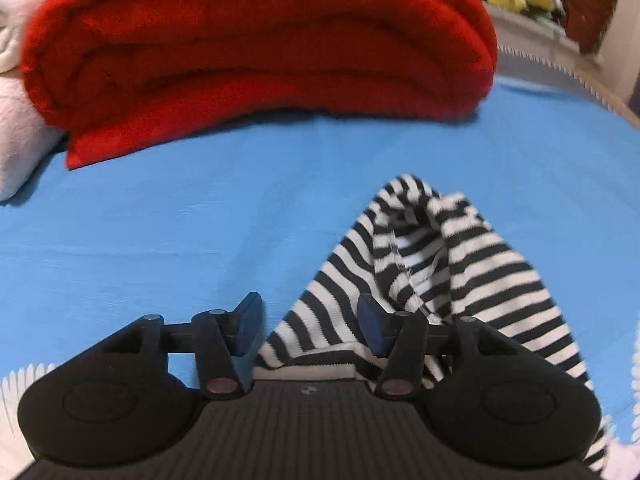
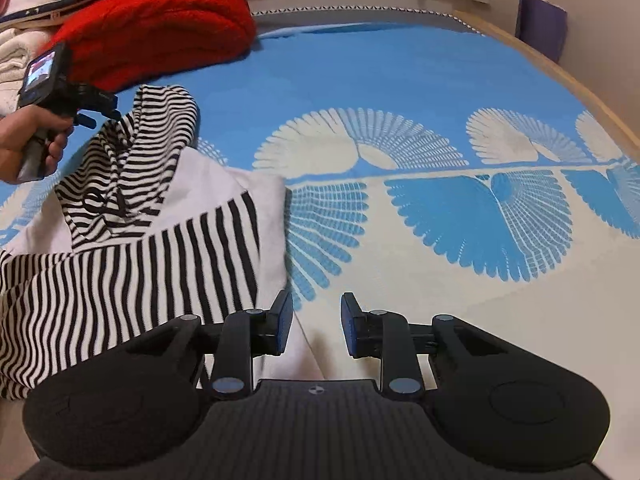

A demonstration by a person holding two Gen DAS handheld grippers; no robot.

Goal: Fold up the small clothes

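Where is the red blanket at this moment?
The folded red blanket fills the top of the left wrist view, lying on the blue bedspread beyond the striped garment; in the right wrist view it is top left.

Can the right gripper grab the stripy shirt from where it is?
Probably yes. The right gripper is open, and the stripy shirt lies right beside it on the bedspread, with nothing between them.

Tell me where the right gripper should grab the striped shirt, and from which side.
Take the straight white side edge of the striped shirt, just ahead and left of the right gripper. Come in from the right, low over the blue bedspread: that edge lies flat and clear, while the raised bunched part sits by the left gripper.
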